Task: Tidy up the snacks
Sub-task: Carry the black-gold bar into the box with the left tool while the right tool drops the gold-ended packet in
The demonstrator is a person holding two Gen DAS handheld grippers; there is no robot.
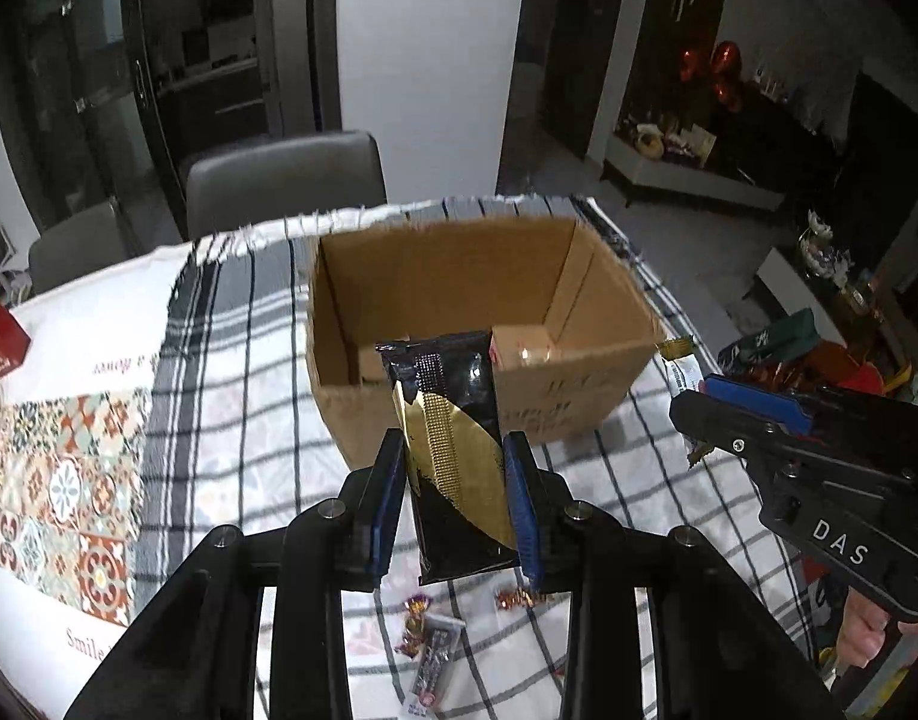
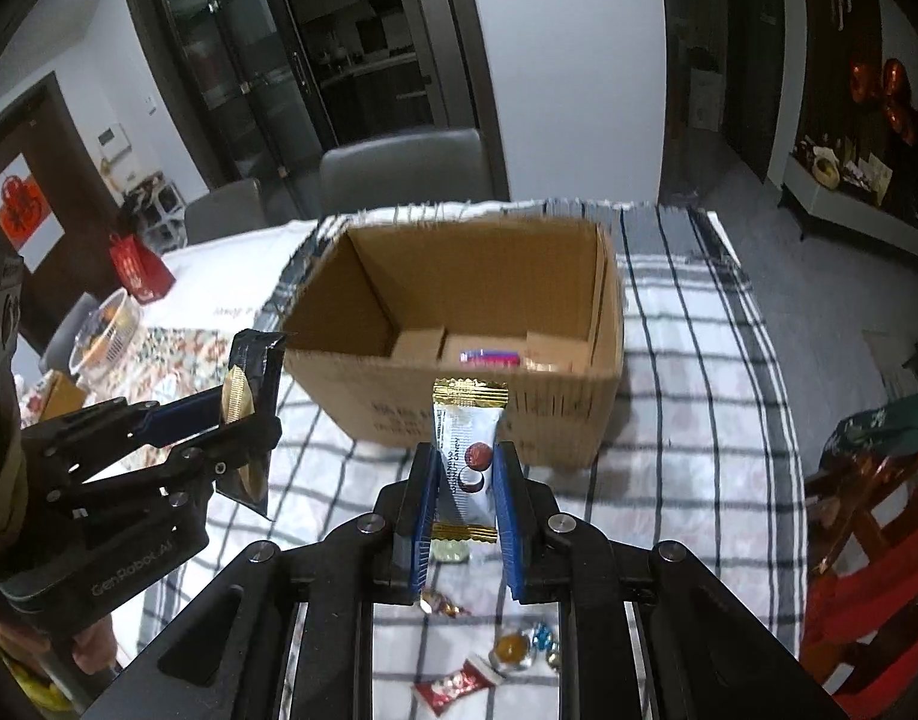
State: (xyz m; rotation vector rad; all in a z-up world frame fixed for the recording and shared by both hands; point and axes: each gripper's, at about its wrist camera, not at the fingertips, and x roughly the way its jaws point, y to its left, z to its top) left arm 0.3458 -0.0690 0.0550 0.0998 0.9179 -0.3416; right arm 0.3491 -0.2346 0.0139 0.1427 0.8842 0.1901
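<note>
Loose candies (image 2: 459,660) lie on the checked cloth (image 1: 249,360) below my hands. My left gripper (image 1: 453,498) is clamped on a black-and-gold pouch (image 1: 453,438), glossy, held upright. My right gripper (image 2: 465,498) is clamped on a white bar (image 2: 466,450) with gold crimped ends. Both hang short of the open box (image 2: 471,396), which already holds a few packs. Step: carrying. Next, I judge: clear the near wall, then release inside.

Glossy black-and-gold foil on the packet (image 1: 453,450); matt brown corrugated cardboard for the box (image 1: 579,396). Woven checked cloth (image 1: 261,396) over the worktop, crinkly shiny wrappers on the sweets (image 2: 453,687).
</note>
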